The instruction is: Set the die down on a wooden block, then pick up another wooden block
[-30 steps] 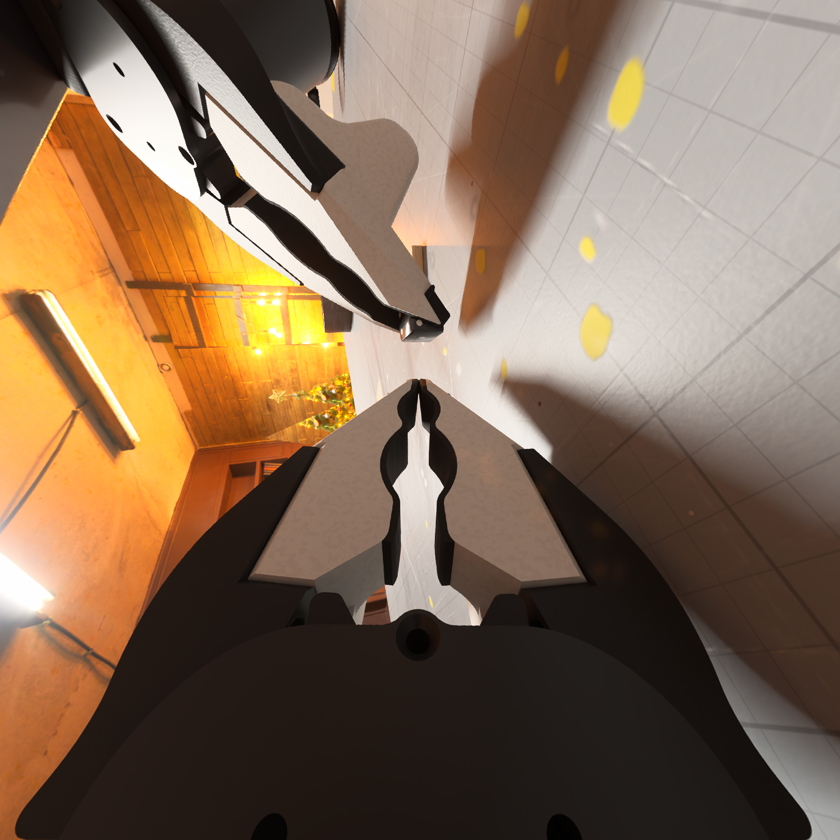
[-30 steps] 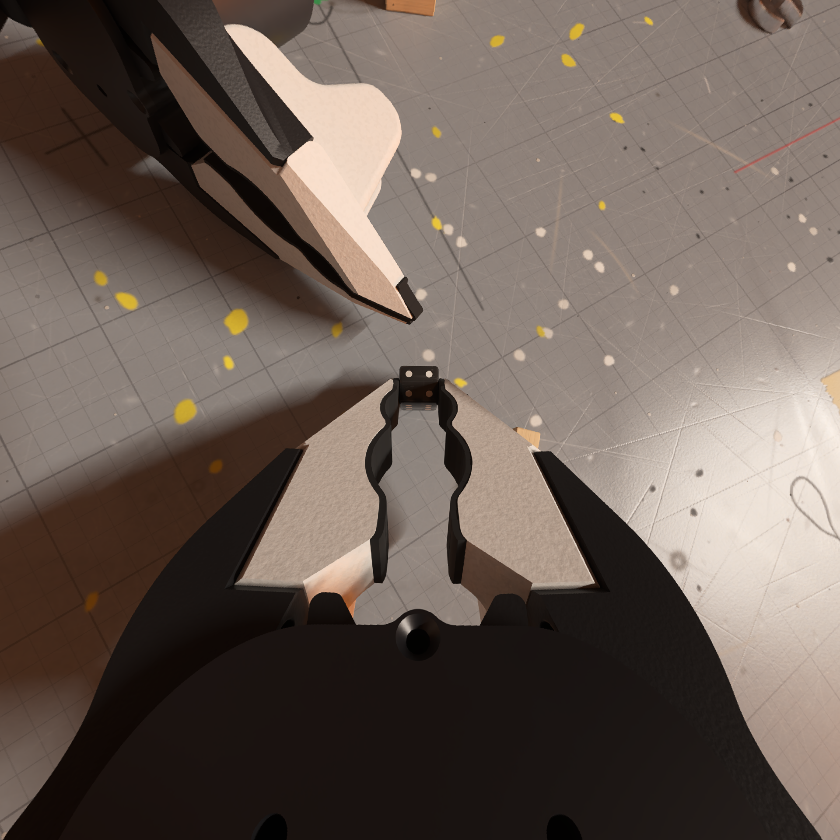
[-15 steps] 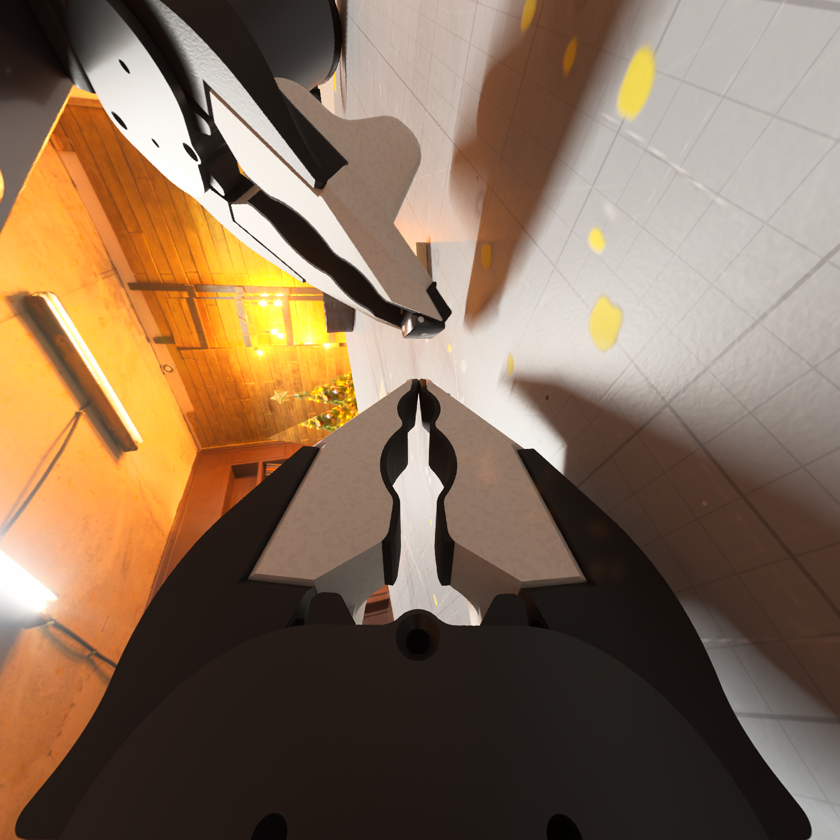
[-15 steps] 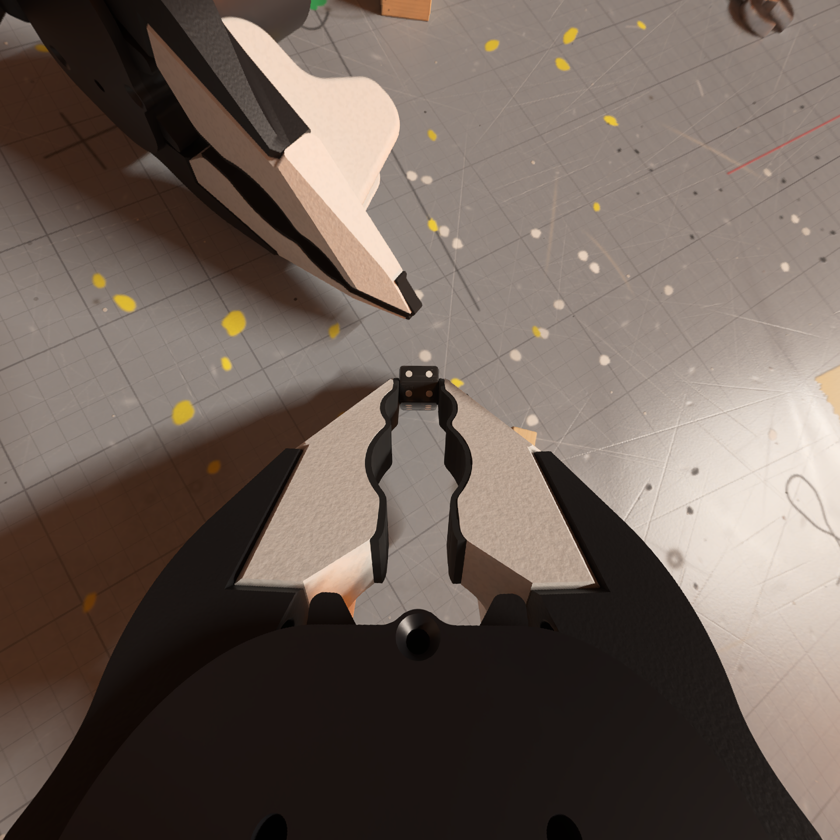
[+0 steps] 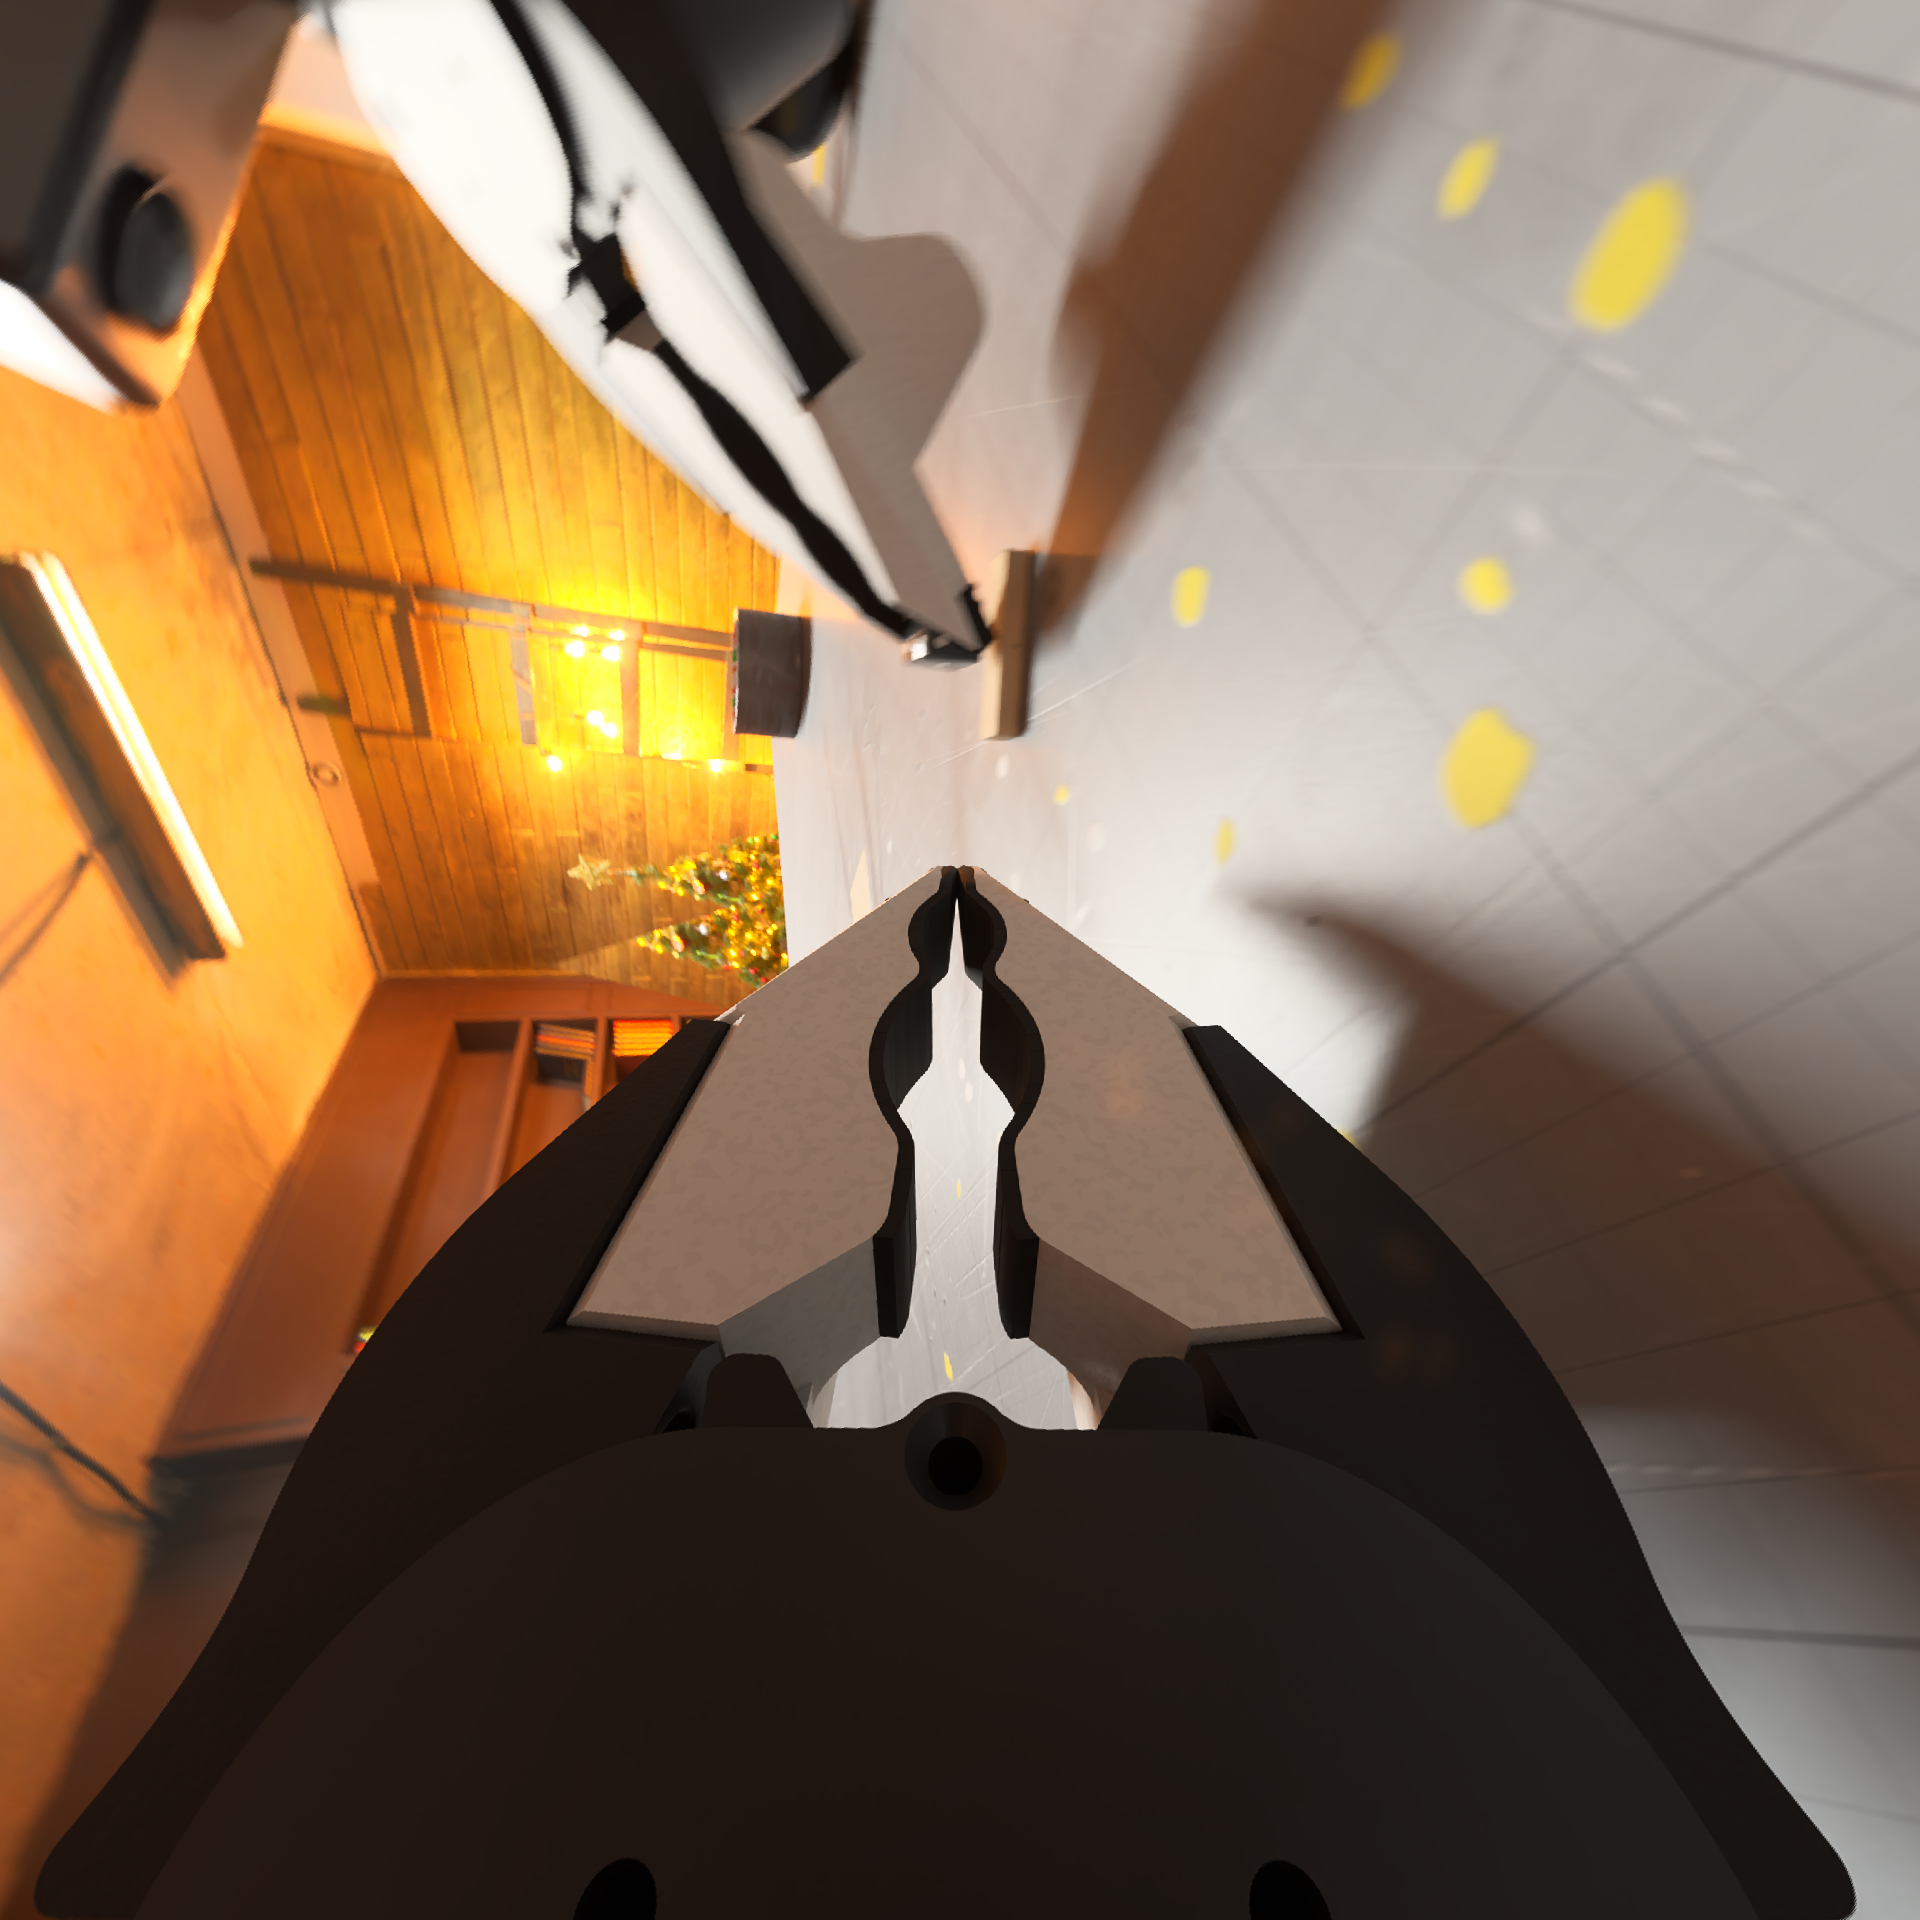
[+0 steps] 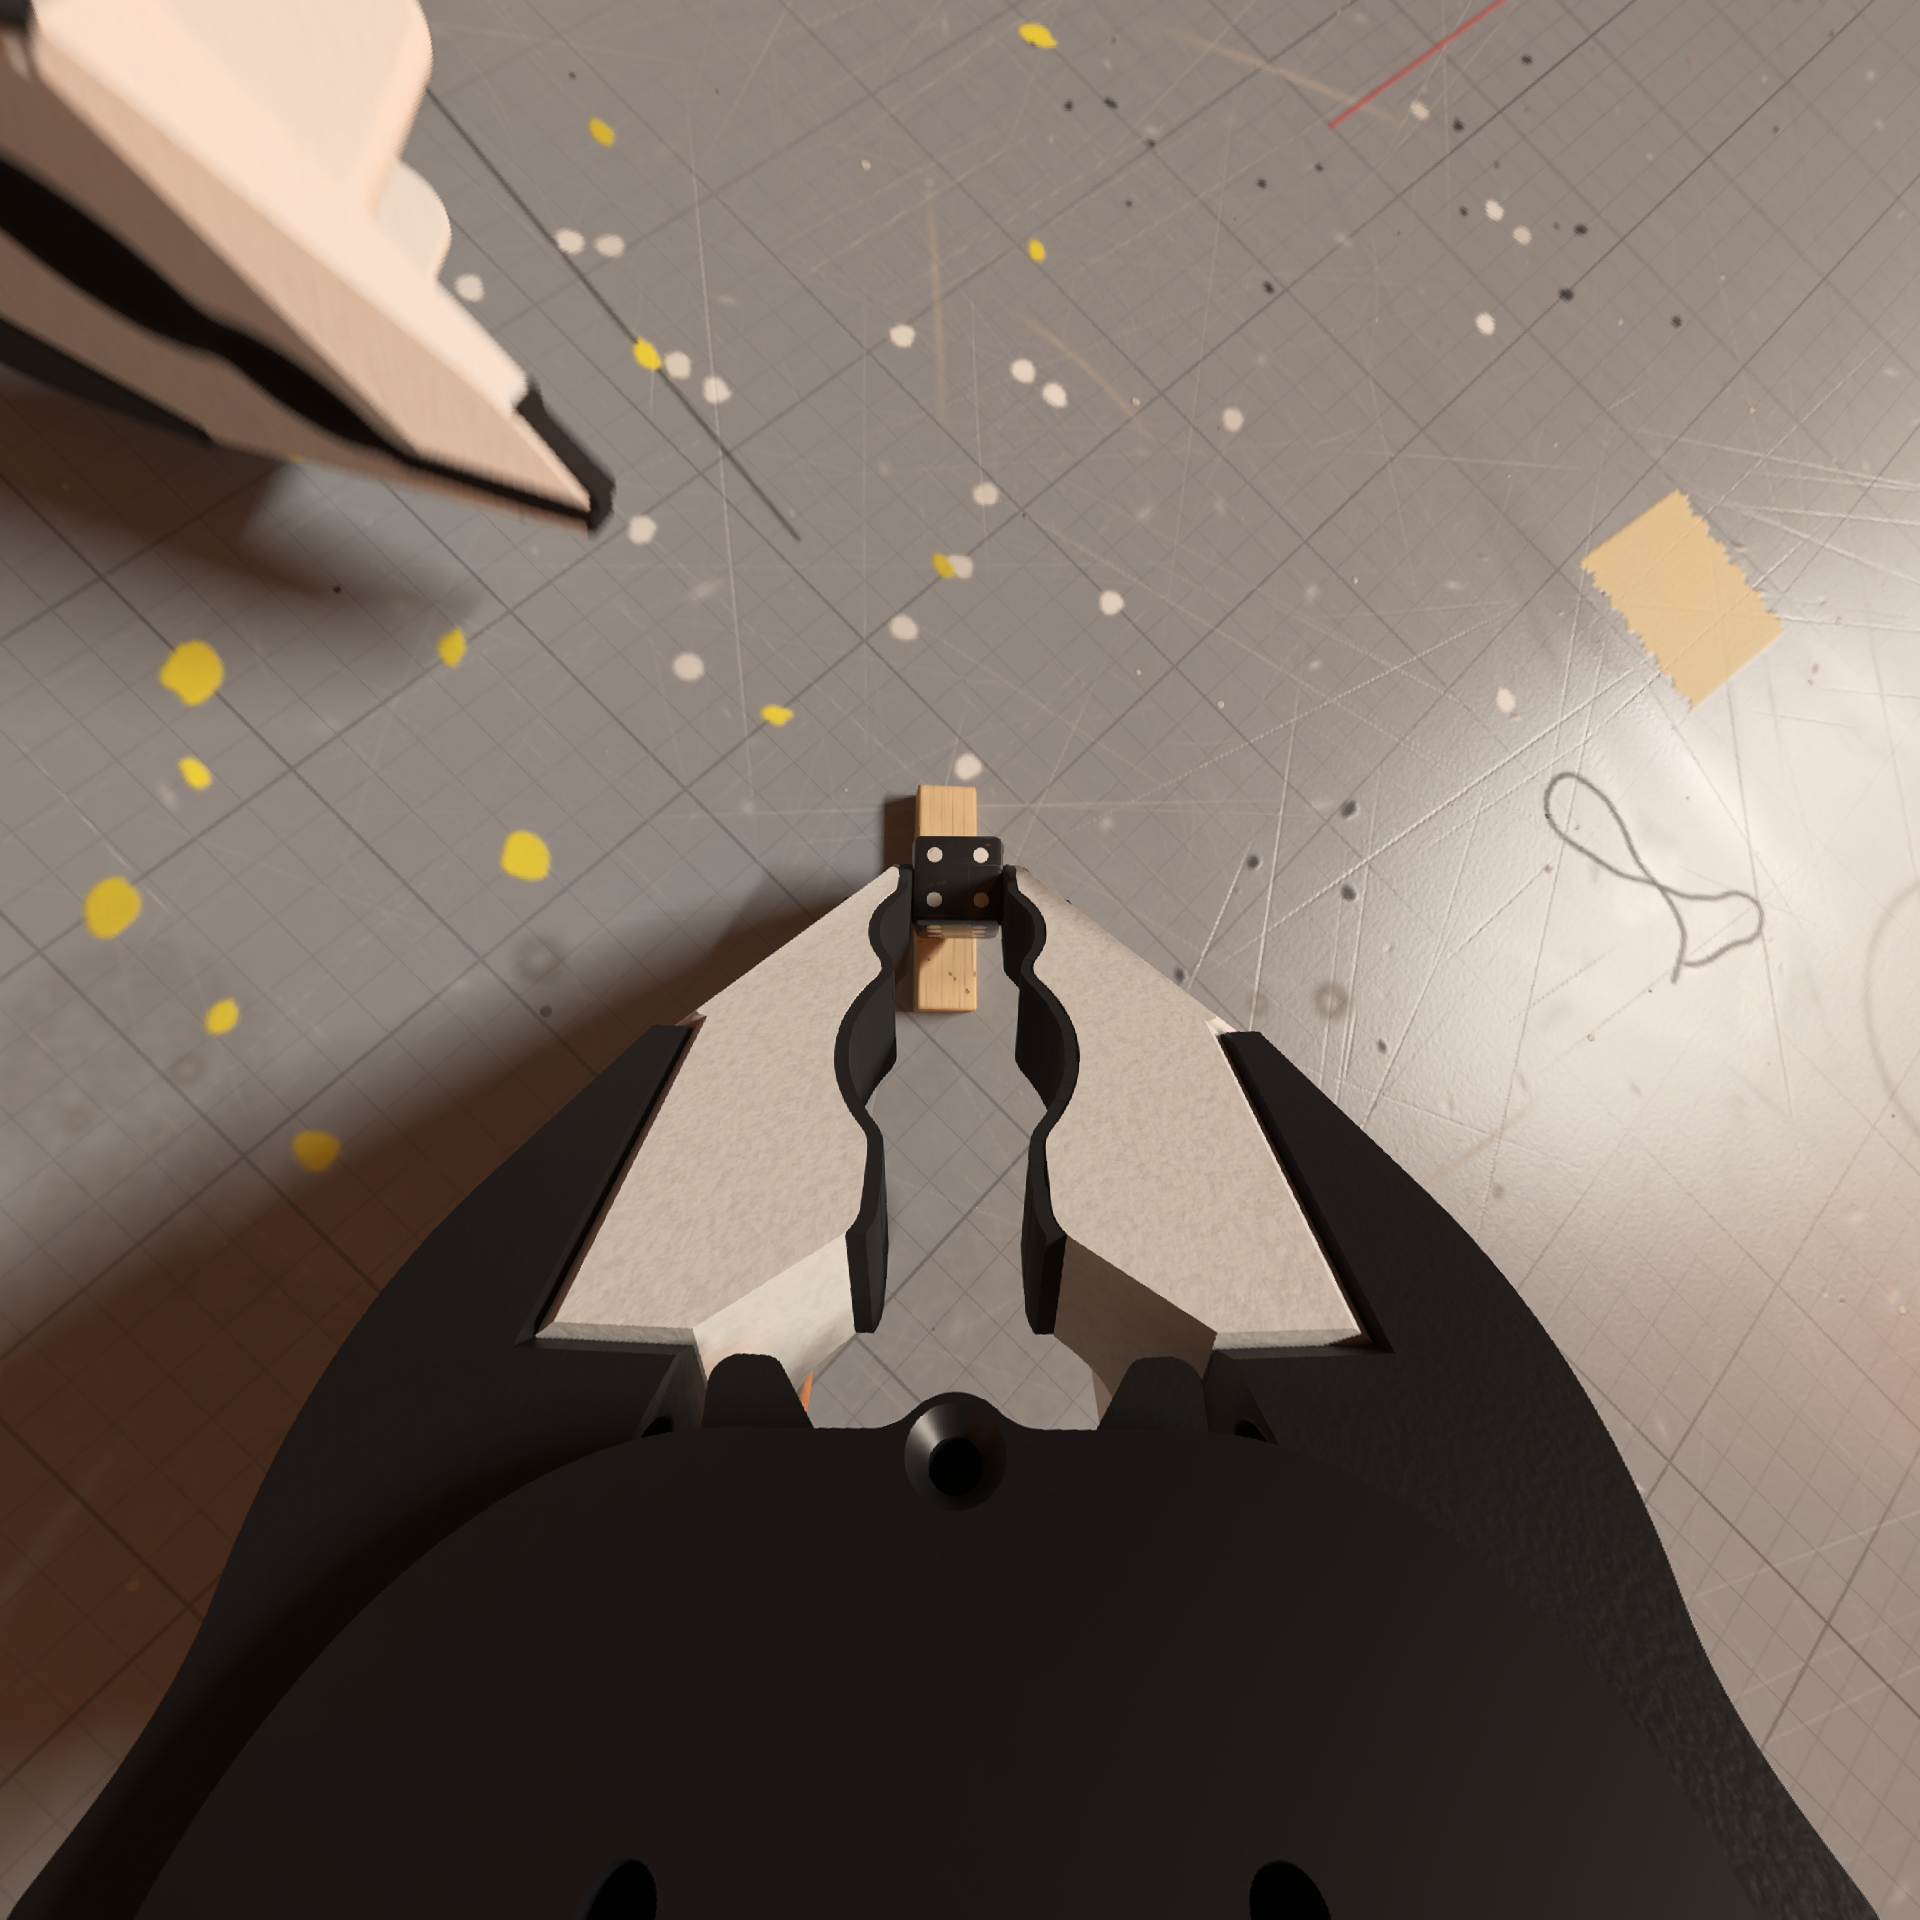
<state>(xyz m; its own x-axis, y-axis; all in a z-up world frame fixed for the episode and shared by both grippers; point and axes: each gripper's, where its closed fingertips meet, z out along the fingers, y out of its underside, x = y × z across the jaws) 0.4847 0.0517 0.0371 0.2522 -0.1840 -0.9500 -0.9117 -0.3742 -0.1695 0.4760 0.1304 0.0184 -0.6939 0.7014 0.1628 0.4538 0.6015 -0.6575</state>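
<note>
My right gripper (image 6: 956, 883) is shut on a small black die (image 6: 958, 881) with white pips. It holds the die directly over a light wooden block (image 6: 945, 982) that lies on the grey cutting mat (image 6: 1299, 468). I cannot tell whether the die touches the block. In the left wrist view the die (image 5: 928, 650) sits at the right gripper's tips (image 5: 940, 632), close beside the block (image 5: 1008, 644). My left gripper (image 5: 956, 878) is shut and empty, hanging over the mat. It also shows in the right wrist view (image 6: 582, 494) at the upper left, away from the block.
A patch of tan tape (image 6: 1678, 613) and a loop of thread (image 6: 1652, 883) lie on the mat to the right. Yellow and white paint spots cover the mat. A dark cylindrical object (image 5: 771, 673) stands at the mat's far end.
My right gripper has carried the die forward until it is over the wooden block. The gap between my two grippers has grown. Both grippers stay shut.
</note>
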